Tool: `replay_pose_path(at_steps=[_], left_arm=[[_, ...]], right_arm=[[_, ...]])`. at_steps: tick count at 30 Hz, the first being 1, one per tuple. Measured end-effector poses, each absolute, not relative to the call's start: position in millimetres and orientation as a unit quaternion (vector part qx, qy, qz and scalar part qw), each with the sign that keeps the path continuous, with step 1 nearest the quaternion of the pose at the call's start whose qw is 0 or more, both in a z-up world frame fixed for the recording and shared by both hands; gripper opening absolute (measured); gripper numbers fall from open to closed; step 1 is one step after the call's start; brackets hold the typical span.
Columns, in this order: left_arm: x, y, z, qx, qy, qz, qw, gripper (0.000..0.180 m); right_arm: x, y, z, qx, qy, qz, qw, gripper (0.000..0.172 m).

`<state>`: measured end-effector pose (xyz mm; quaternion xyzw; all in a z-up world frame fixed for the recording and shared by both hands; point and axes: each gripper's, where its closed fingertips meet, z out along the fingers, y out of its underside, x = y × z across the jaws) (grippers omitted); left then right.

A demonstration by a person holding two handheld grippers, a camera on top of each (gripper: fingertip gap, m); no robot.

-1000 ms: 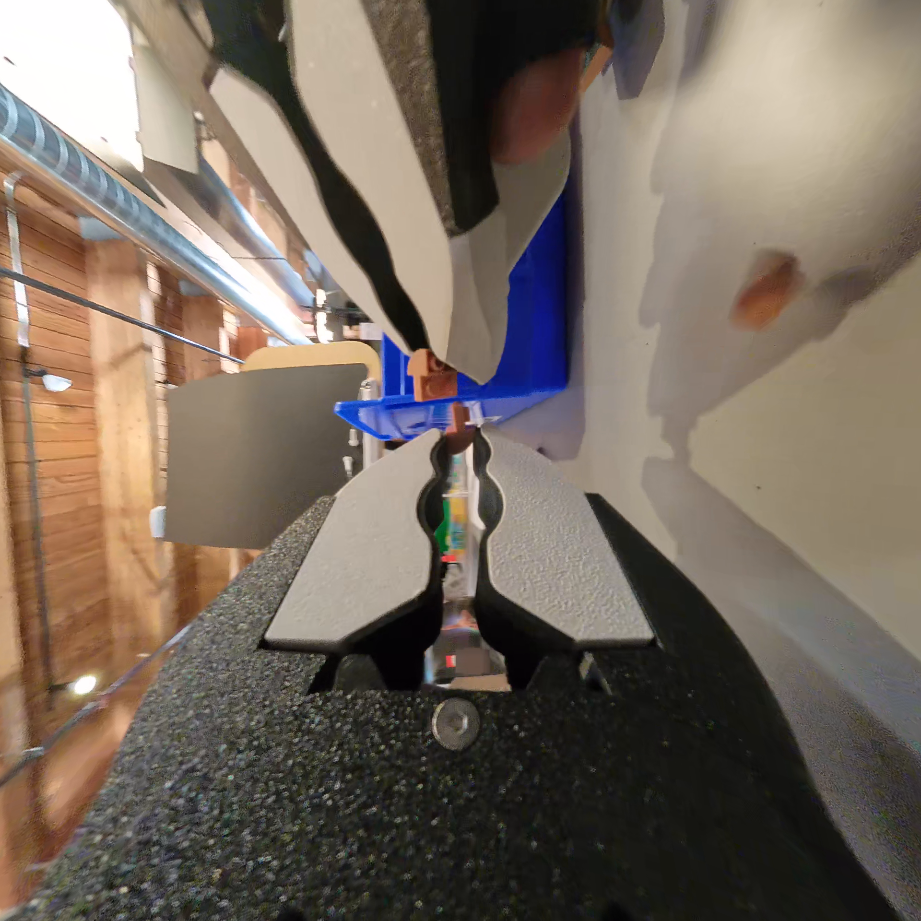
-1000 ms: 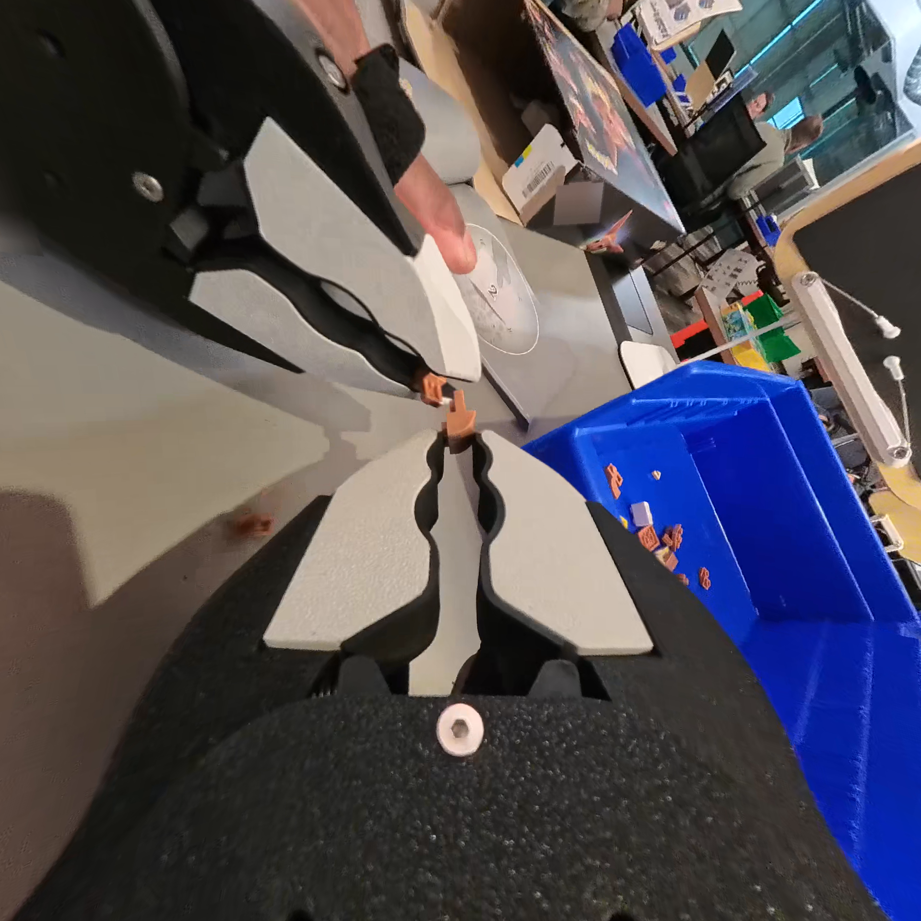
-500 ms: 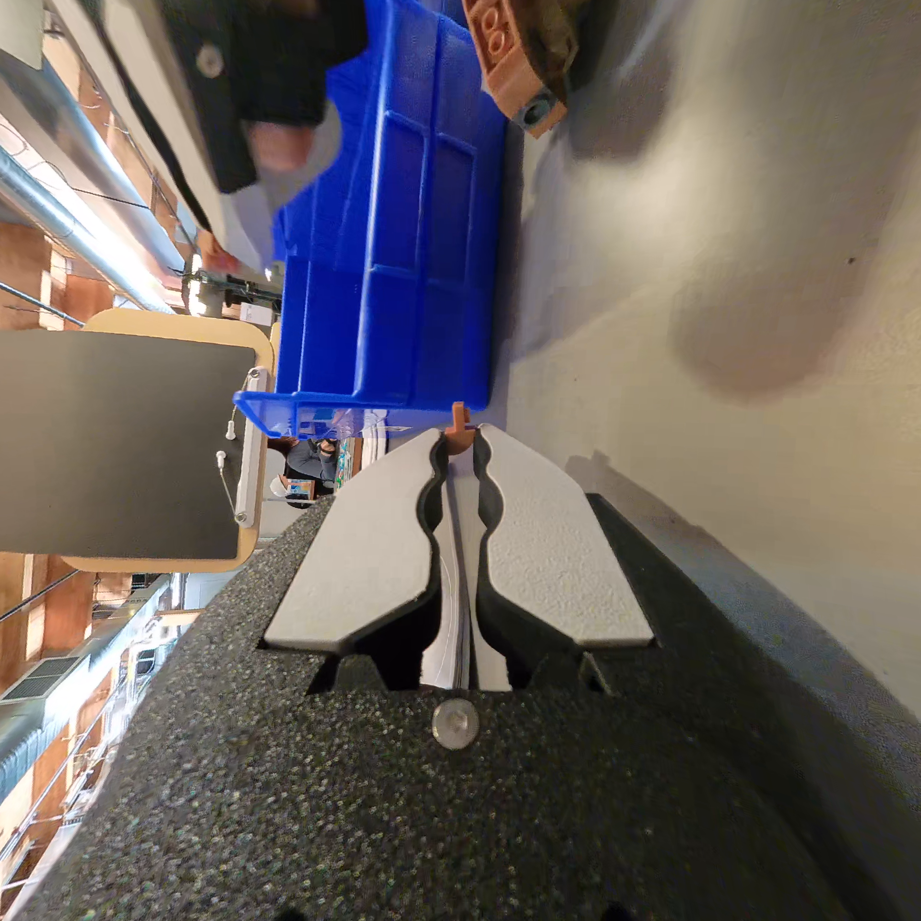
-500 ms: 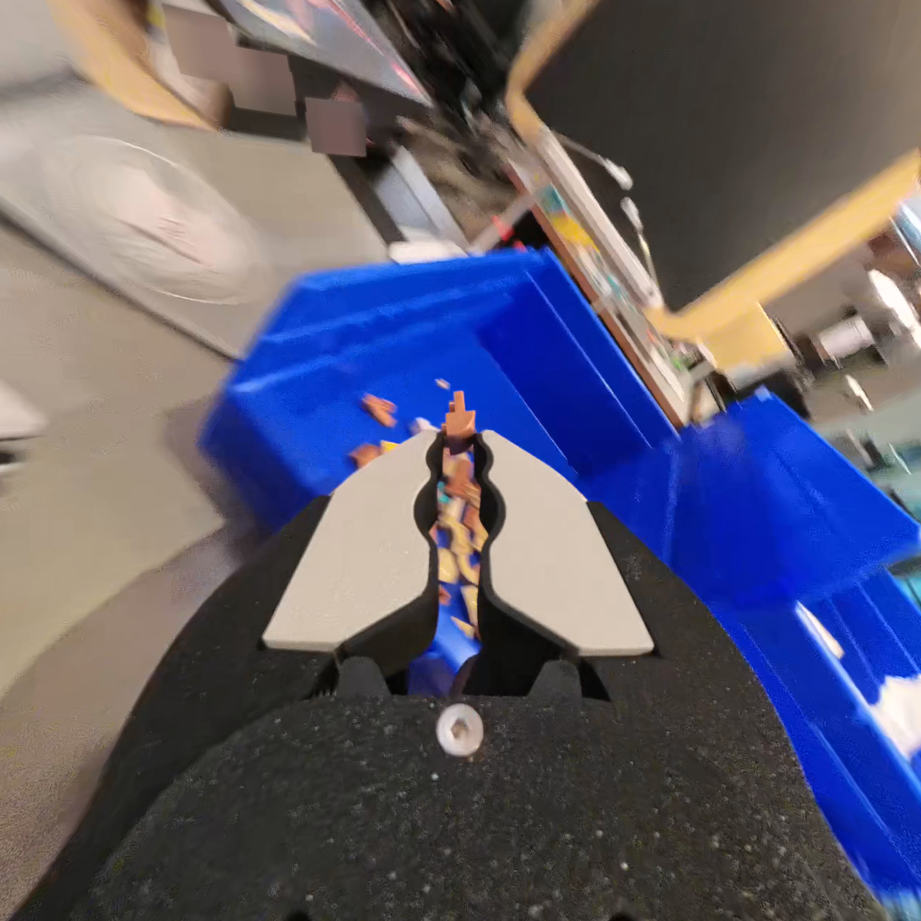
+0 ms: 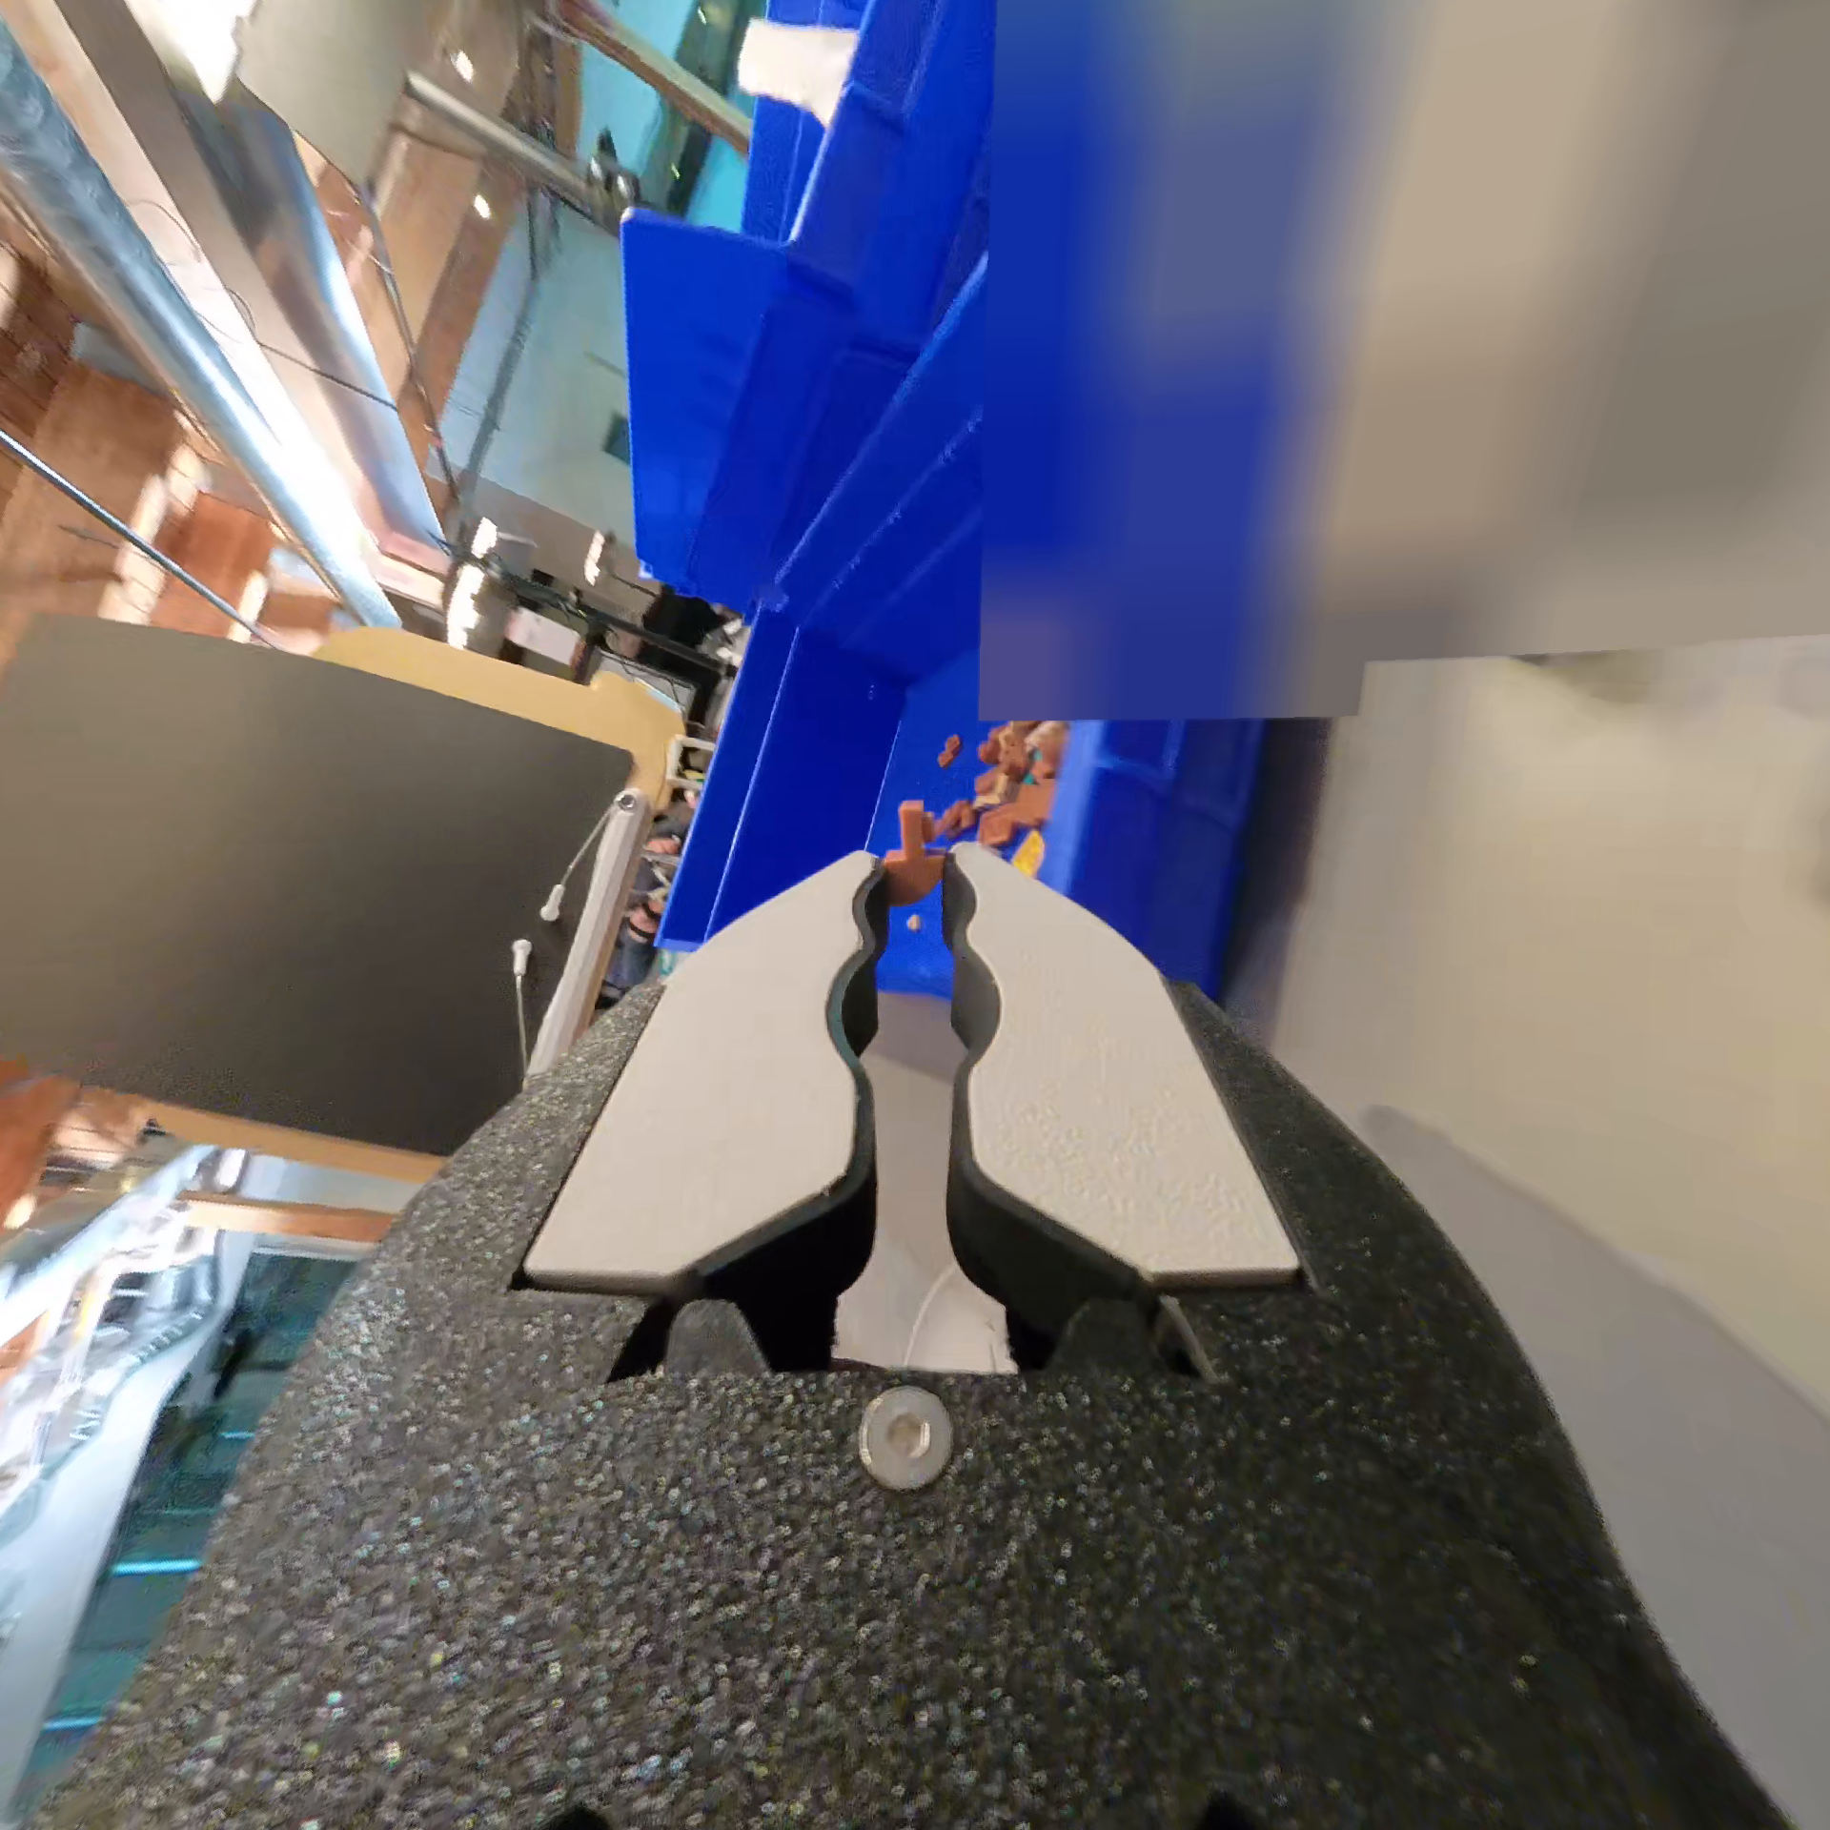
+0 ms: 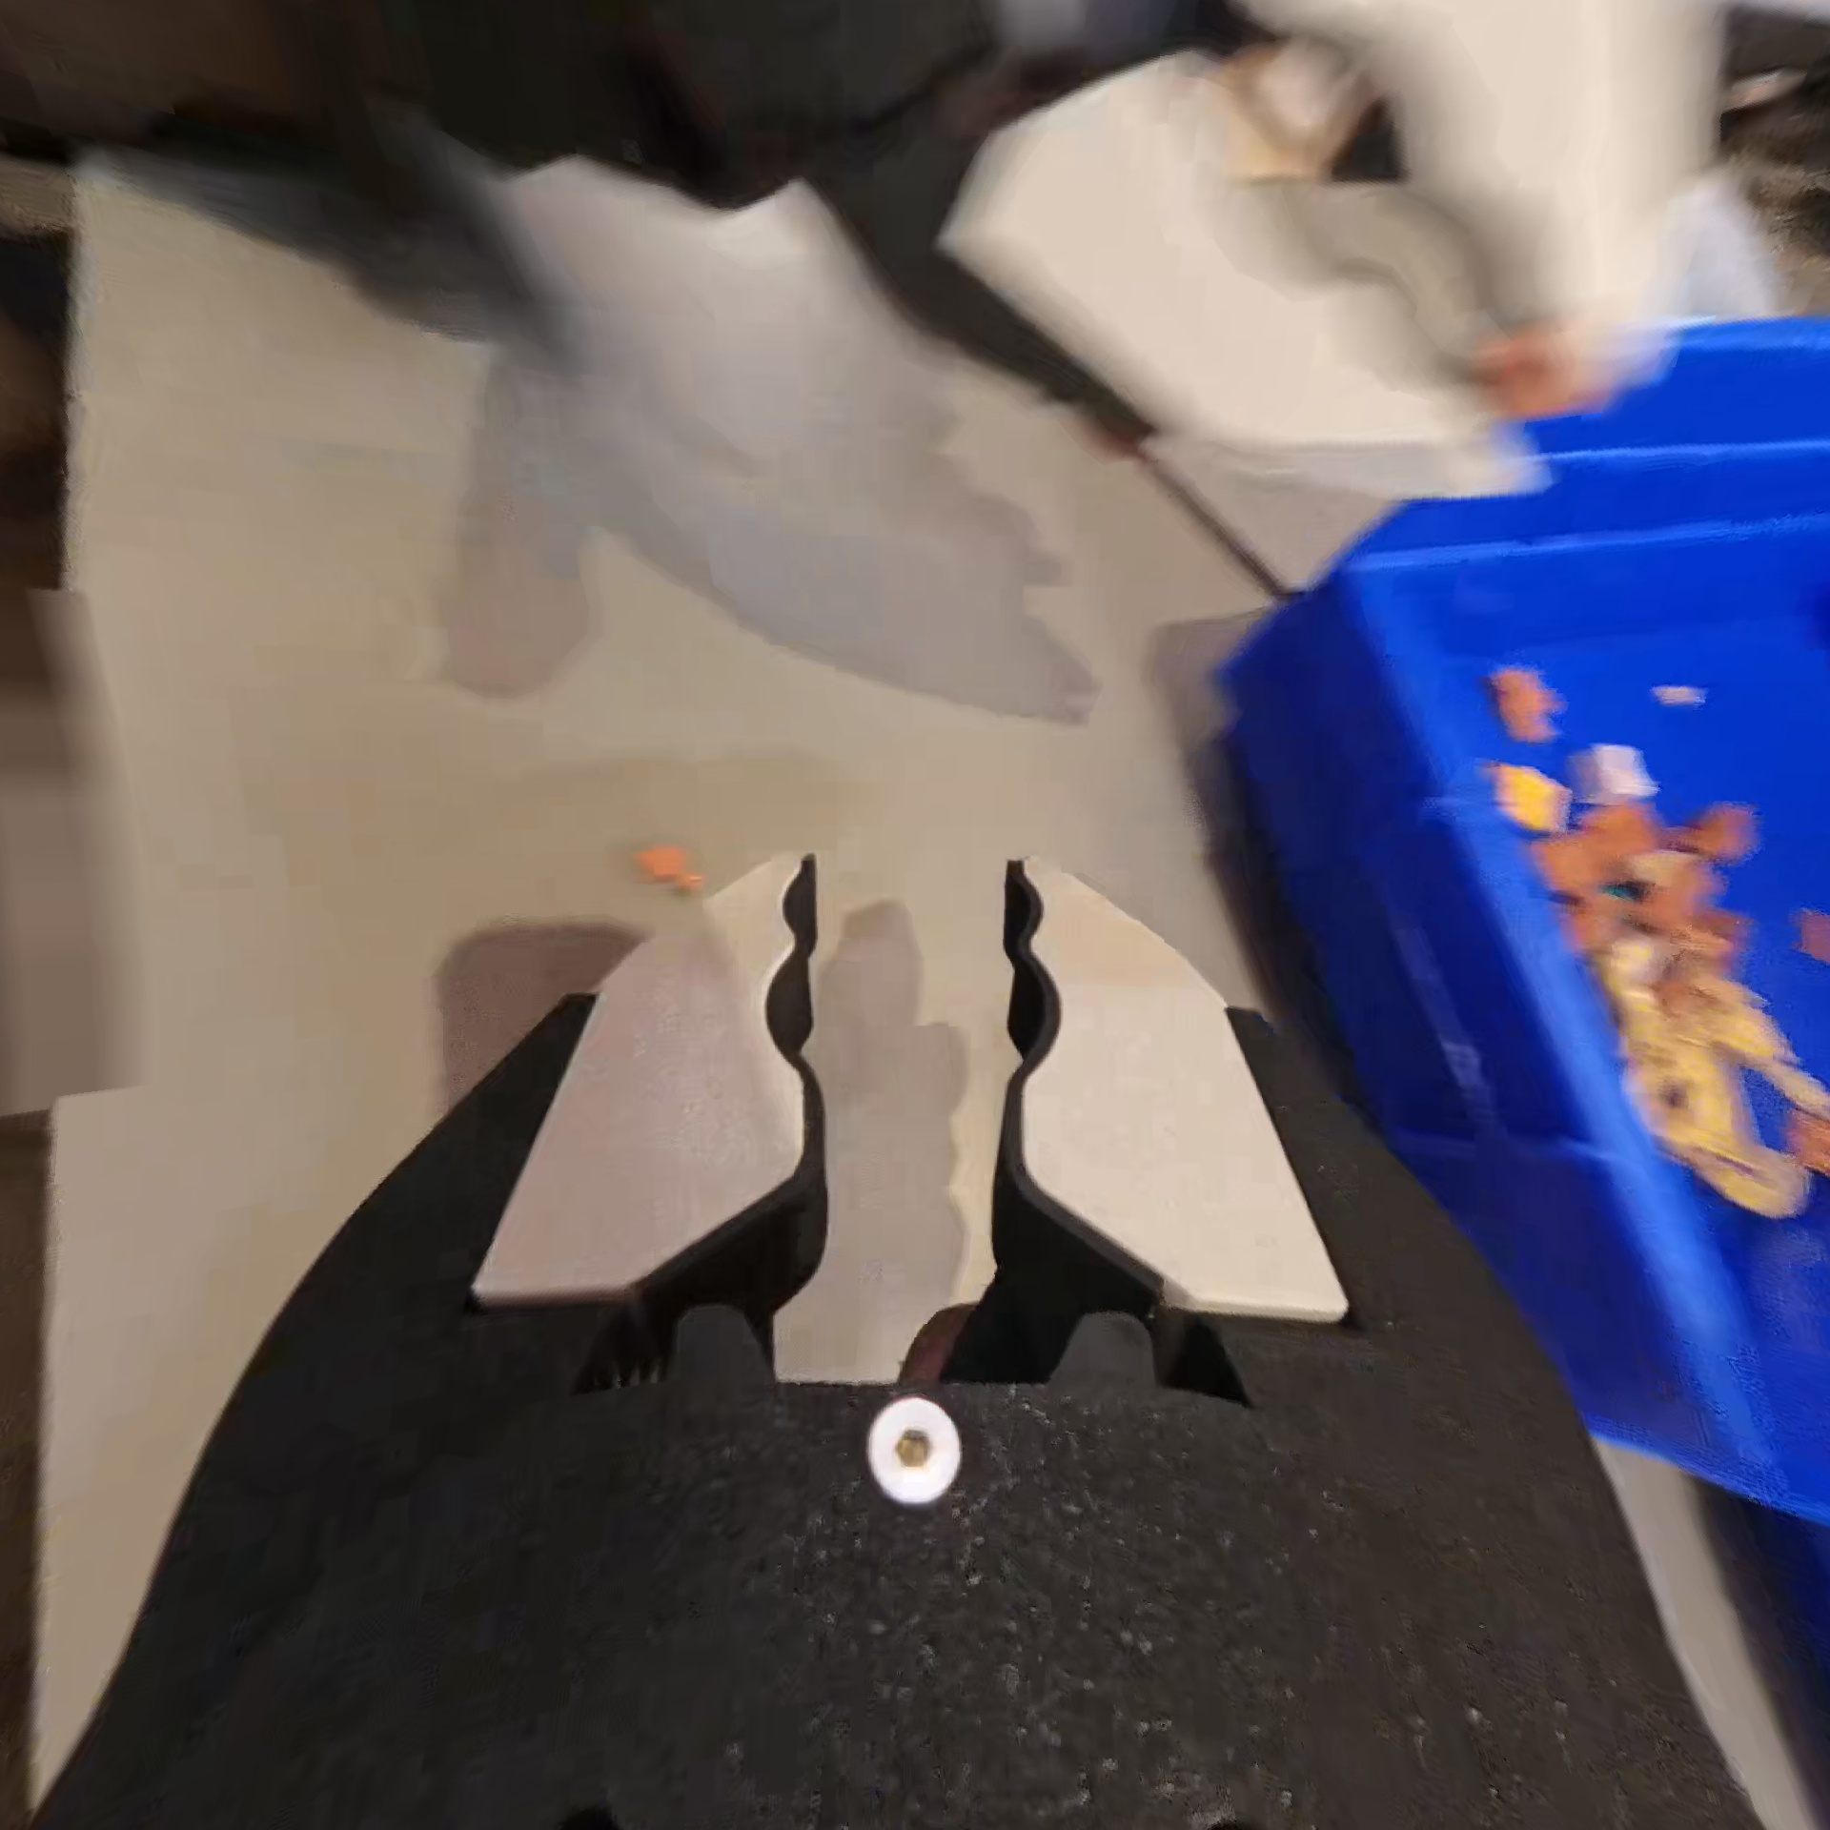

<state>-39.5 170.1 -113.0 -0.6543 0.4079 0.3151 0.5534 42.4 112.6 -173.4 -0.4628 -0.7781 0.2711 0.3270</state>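
Observation:
My left gripper (image 5: pixel 911 869) is shut on a small brown brick piece (image 5: pixel 909 860), which sticks out past the fingertips with both pads pressed on it. It points towards the open blue bin (image 5: pixel 792 792), where several brown and tan pieces (image 5: pixel 1010 792) lie. My right gripper (image 6: pixel 911 871) is open and empty above the pale table (image 6: pixel 297 693). A small orange piece (image 6: pixel 665 866) lies on the table just left of its left fingertip. The blue bin (image 6: pixel 1386 792) with its pile of pieces (image 6: pixel 1664 911) is to the right. This view is blurred.
More blue bins (image 5: pixel 792 347) stand stacked behind the first one. A black panel with a tan edge (image 5: pixel 248 871) stands at the left. A blurred patch covers the upper right of the left wrist view. A blurred pale and black shape (image 6: pixel 1238 297) crosses the top of the right wrist view.
My right gripper has opened, and the brown piece it held is gone from its fingers. It has swung from above the bin to above the table. My left gripper keeps its piece and now faces the bin.

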Motion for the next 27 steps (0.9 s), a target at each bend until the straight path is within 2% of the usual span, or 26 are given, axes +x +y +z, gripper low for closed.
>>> replay_pose_path(at_steps=[2, 4, 7, 12, 23, 26, 27], left_arm=[[-45, 198, -106, -0.697, 0.389, 0.284, 0.53, 0.012], [-53, 218, -104, -0.736, 0.355, 0.244, 0.522, 0.027], [-57, 218, -100, -0.747, 0.32, 0.191, 0.55, 0.037], [-59, 181, -114, -0.729, 0.292, 0.126, 0.606, 0.037], [-57, 147, -142, -0.738, 0.287, 0.09, 0.604, 0.034], [-54, 148, -144, -0.738, 0.293, 0.094, 0.6, 0.034], [-53, 148, -145, -0.738, 0.295, 0.095, 0.6, 0.034]], right_arm=[[46, 91, -197, -0.449, -0.799, 0.281, 0.286, 0.039], [48, 84, -213, -0.447, -0.807, 0.28, 0.267, 0.042], [53, 83, -224, -0.444, -0.811, 0.287, 0.249, 0.044], [54, 79, -231, -0.434, -0.819, 0.297, 0.229, 0.044], [45, 65, -240, -0.425, -0.833, 0.29, 0.205, 0.039], [44, 62, -240, -0.423, -0.836, 0.289, 0.195, 0.031], [45, 61, -240, -0.421, -0.839, 0.288, 0.19, 0.02]])
